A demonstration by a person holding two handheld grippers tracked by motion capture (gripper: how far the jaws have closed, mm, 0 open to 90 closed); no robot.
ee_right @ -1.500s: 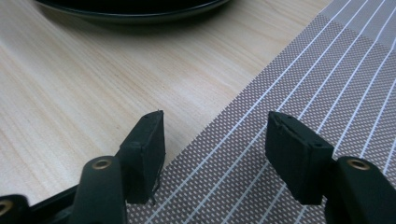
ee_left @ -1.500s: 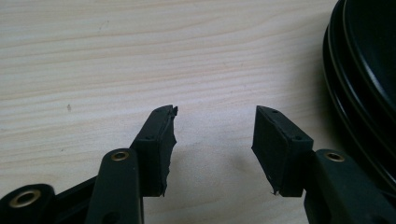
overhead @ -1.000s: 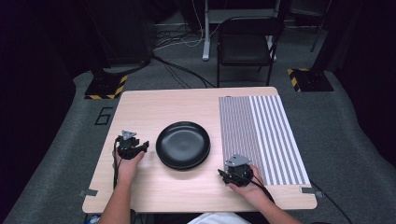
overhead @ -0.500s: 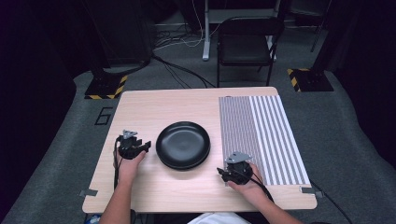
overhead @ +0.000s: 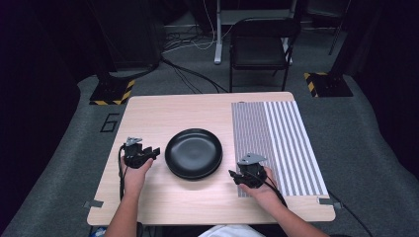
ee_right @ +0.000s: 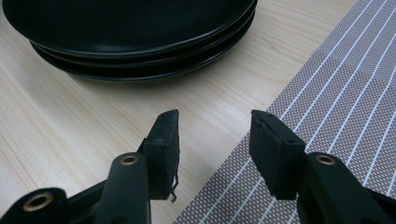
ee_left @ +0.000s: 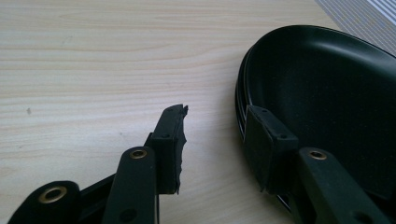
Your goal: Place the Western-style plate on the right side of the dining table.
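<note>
At the middle of the wooden table, a stack of black plates is sitting, glossy and round, with shallow upturned rims; the right gripper view is showing three rims, one upon another. Left of it, the left gripper is hovering just beside the stack, jaws partly apart, having just been closing, nothing clamped between them. Right of the stack, the right gripper is waiting at the edge of the striped placemat, jaws likewise half apart, just closing, gripping nothing.

Bright tabletop, dark surroundings, soft focus
</note>
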